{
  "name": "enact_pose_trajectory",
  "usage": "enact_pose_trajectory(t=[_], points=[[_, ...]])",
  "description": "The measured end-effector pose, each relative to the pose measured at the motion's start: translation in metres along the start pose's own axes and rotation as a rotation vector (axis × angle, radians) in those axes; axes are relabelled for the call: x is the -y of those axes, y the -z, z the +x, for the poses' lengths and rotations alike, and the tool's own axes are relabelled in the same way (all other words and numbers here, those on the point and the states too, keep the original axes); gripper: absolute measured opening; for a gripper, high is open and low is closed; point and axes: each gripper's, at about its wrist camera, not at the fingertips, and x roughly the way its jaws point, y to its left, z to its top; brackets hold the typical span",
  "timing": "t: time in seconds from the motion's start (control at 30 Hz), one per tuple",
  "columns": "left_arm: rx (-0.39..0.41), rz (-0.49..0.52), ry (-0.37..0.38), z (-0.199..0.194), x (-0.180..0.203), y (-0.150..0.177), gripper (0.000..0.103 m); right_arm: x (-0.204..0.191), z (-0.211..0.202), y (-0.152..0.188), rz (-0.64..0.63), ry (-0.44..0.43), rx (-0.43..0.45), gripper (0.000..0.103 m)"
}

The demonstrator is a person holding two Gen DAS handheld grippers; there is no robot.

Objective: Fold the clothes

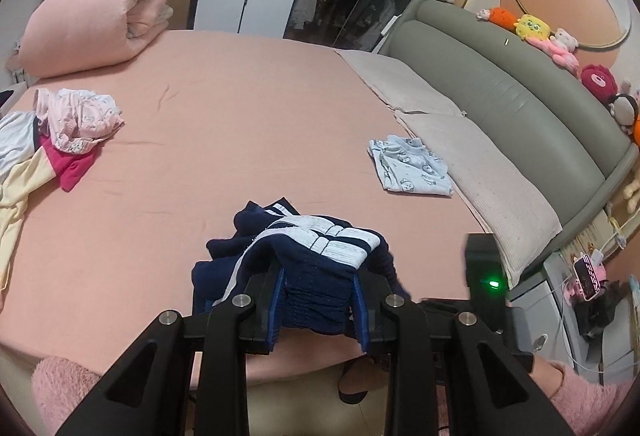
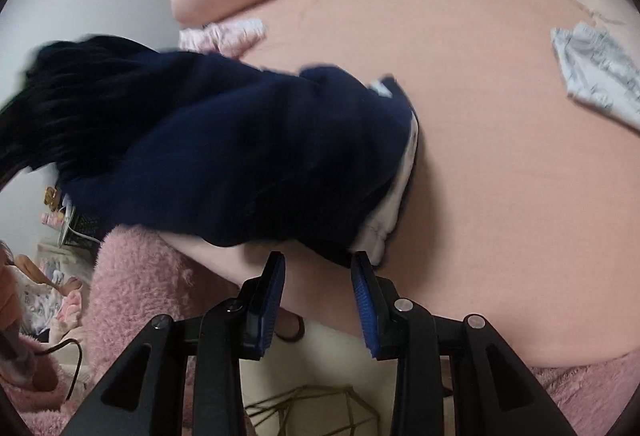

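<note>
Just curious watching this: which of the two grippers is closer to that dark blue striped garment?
Left. The left gripper is clamped on the navy garment, cloth bunched between its pads. The right gripper stands open just below the garment's edge, holding nothing.

two grippers, one navy garment

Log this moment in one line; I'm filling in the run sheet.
left gripper: shut on navy garment | right gripper: open, nothing between pads | bed: folded blue piece, unfolded pile
</note>
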Motion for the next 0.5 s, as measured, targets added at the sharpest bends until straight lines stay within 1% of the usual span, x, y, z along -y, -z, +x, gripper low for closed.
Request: enact_pose_trajectory(t=[0.03, 0.07, 0.13, 0.17, 0.23, 0.27, 0.33, 0.37, 0.43, 0.47, 0.5], points=[[-0.002, 0.002, 0.003, -0.001, 0.001, 0.001, 0.025, -0.002, -0.006, 0.003, -0.004, 0.009, 0.016, 0.053], [-0.005, 0.002, 0.002, -0.003, 0.004, 0.000, 0.025, 0.000, -0.003, -0.001, 0.000, 0.028, 0.034, 0.055], [-0.011, 0.004, -0.002, -0.003, 0.006, 0.000, 0.025, 0.005, 0.002, -0.007, 0.013, 0.071, 0.067, 0.055], [-0.012, -0.005, -0.005, -0.002, 0.007, -0.001, 0.025, 0.015, 0.006, -0.012, 0.060, 0.123, 0.077, 0.055], [-0.010, -0.014, -0.009, -0.006, 0.004, 0.001, 0.025, 0.029, 0.008, -0.018, 0.119, 0.143, 0.112, 0.055], [-0.008, -0.016, -0.013, -0.007, 0.002, 0.002, 0.025, 0.035, 0.009, -0.019, 0.138, 0.170, 0.127, 0.054], [-0.012, -0.019, -0.023, -0.008, 0.000, 0.007, 0.025, 0.039, 0.014, -0.019, 0.126, 0.215, 0.135, 0.053], [-0.021, -0.028, -0.029, -0.006, -0.003, 0.009, 0.025, 0.038, 0.021, -0.020, 0.096, 0.215, 0.135, 0.048], [-0.049, -0.049, -0.059, 0.000, -0.012, 0.016, 0.026, 0.043, 0.028, -0.021, 0.065, 0.192, 0.111, 0.010], [-0.071, -0.064, -0.078, 0.005, -0.018, 0.021, 0.026, 0.039, 0.025, -0.035, 0.089, 0.183, 0.124, 0.009], [-0.088, -0.077, -0.079, 0.007, -0.023, 0.027, 0.026, 0.045, 0.013, -0.037, 0.111, 0.189, 0.173, 0.009]])
